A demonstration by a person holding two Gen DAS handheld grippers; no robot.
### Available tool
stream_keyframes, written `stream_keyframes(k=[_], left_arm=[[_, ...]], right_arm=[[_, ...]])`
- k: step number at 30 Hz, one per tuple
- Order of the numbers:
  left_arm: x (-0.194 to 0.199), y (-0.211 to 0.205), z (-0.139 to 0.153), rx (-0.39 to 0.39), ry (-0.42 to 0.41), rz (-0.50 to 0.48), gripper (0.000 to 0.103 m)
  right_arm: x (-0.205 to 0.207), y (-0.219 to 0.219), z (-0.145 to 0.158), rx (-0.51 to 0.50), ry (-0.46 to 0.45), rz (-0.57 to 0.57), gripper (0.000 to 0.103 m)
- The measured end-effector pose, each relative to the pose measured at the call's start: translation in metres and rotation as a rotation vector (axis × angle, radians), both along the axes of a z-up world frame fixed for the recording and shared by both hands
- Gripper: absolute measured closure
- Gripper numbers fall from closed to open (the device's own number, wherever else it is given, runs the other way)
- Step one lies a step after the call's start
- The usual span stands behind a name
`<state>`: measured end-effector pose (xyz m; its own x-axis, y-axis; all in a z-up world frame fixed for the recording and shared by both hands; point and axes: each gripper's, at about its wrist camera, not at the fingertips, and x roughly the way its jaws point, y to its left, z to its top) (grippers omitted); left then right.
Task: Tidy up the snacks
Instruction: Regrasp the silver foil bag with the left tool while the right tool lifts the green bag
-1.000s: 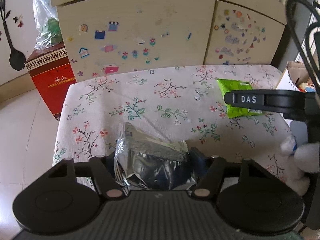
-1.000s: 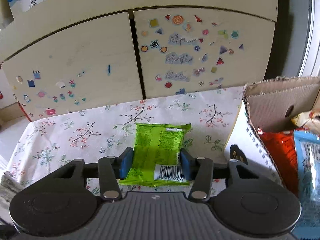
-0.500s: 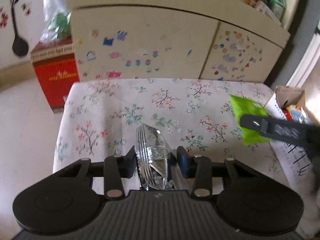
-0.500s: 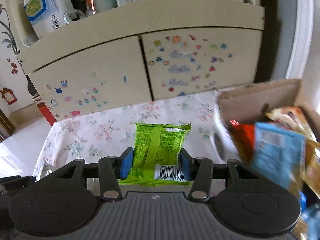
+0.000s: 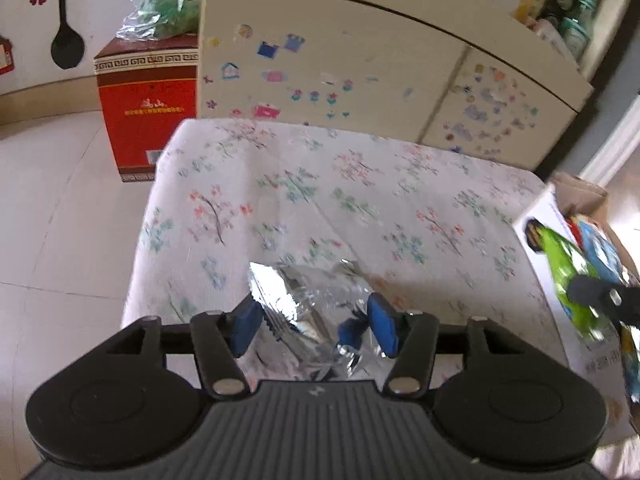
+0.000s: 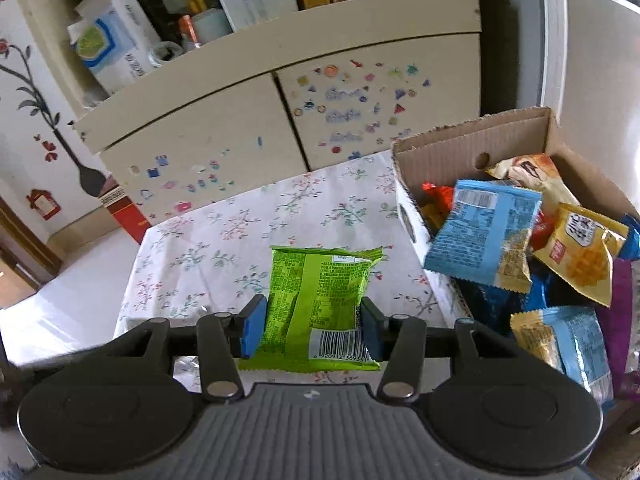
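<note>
- A silver packet (image 5: 308, 312) is seen between the blue pads of the left gripper (image 5: 314, 326), whose jaws have just been opening; whether it is gripped cannot be told.
- A green packet (image 6: 320, 304) is clamped in the right gripper (image 6: 308, 330), held above the floral cloth (image 6: 224, 248).
- A carton (image 6: 444, 156) full of snacks (image 6: 480, 236) stands just right.
- Behind, a stickered cabinet (image 6: 248, 124) is set; a red box (image 5: 148, 116) stands beside it.
</note>
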<state>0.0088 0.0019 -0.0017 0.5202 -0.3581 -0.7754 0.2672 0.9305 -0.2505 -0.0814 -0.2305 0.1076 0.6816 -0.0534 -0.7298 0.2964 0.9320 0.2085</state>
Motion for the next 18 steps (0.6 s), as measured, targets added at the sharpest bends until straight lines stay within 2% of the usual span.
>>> stream_keyframes(k=[6,9,10,12,16,18], left_arm=[[-0.043,-0.009,-0.003,0.019,0.038,-0.125,0.045],[-0.059,-0.011,-0.004,0.064,0.047,-0.173,0.044],[-0.062,-0.011,-0.003,0.081,0.034,-0.182,0.043],[-0.065,-0.012,0.002,0.111,-0.007,-0.198,0.034],[-0.060,-0.018,0.013,0.189,-0.111,-0.232,0.028],[-0.053,-0.023,0.015,0.210,-0.128,-0.265,0.025]], right_arm=[[0.000,-0.007,0.006,0.015,-0.025,-0.009,0.047],[-0.003,-0.009,0.008,0.020,-0.032,-0.013,0.047],[-0.004,-0.009,0.008,0.025,-0.031,-0.015,0.047],[-0.005,-0.012,0.008,0.052,-0.029,-0.024,0.047],[-0.009,-0.015,0.009,0.098,-0.031,-0.038,0.047],[-0.009,-0.014,0.010,0.096,-0.034,-0.036,0.047]])
